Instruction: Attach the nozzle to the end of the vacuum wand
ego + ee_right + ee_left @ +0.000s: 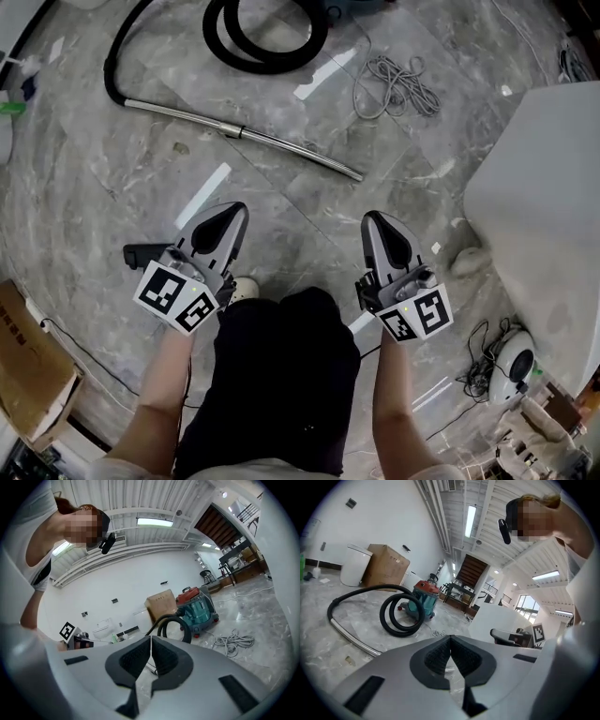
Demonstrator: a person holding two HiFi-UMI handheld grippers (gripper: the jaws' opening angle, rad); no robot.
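The metal vacuum wand (246,134) lies slantwise on the grey marble floor, its free end (356,175) toward the right. Its other end joins the black hose (264,42), coiled at the top. A black part that looks like the nozzle (141,252) lies on the floor just left of my left gripper (238,209), partly hidden by it. My right gripper (371,218) hangs level with the left one, short of the wand. Both grippers are shut with nothing between the jaws (450,637) (151,638). The teal and red vacuum (424,597) (197,609) stands beyond the hose.
A grey cable (395,85) lies bunched at the top right. A large white unit (544,206) fills the right side, with a small white device and cords (512,362) below it. A cardboard box (26,367) sits at the lower left. The person's legs are between the grippers.
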